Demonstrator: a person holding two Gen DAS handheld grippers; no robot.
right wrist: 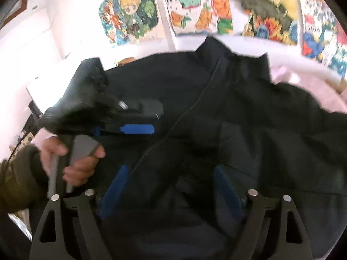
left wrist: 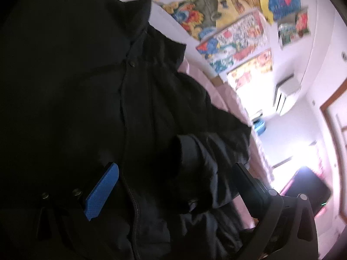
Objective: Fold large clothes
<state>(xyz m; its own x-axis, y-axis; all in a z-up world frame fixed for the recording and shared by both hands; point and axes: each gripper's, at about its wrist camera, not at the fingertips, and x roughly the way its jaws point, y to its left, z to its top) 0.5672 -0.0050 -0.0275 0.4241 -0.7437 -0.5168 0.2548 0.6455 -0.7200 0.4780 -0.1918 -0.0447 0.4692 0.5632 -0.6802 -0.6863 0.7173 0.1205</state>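
A large black zip-up jacket [right wrist: 195, 108] lies spread front-up on a pink bed cover, its collar toward the wall. It also fills the left wrist view [left wrist: 86, 108]. My right gripper [right wrist: 171, 179] is open, its blue-padded fingers [right wrist: 115, 186] straddling the jacket's lower front near the zipper. My left gripper [left wrist: 171, 177] is open over the jacket's front, with a folded sleeve cuff [left wrist: 190, 149] lying between its blue pad [left wrist: 102, 190] and its dark finger. In the right wrist view the left gripper [right wrist: 138, 119] hovers over the jacket's left side, held by a hand [right wrist: 80, 162].
A pink bed cover [right wrist: 303, 88] lies under the jacket. Colourful cartoon posters [right wrist: 216, 6] cover the white wall behind the bed. An air conditioner [left wrist: 286, 95], a bright window and a wooden door frame [left wrist: 331, 117] show in the left wrist view.
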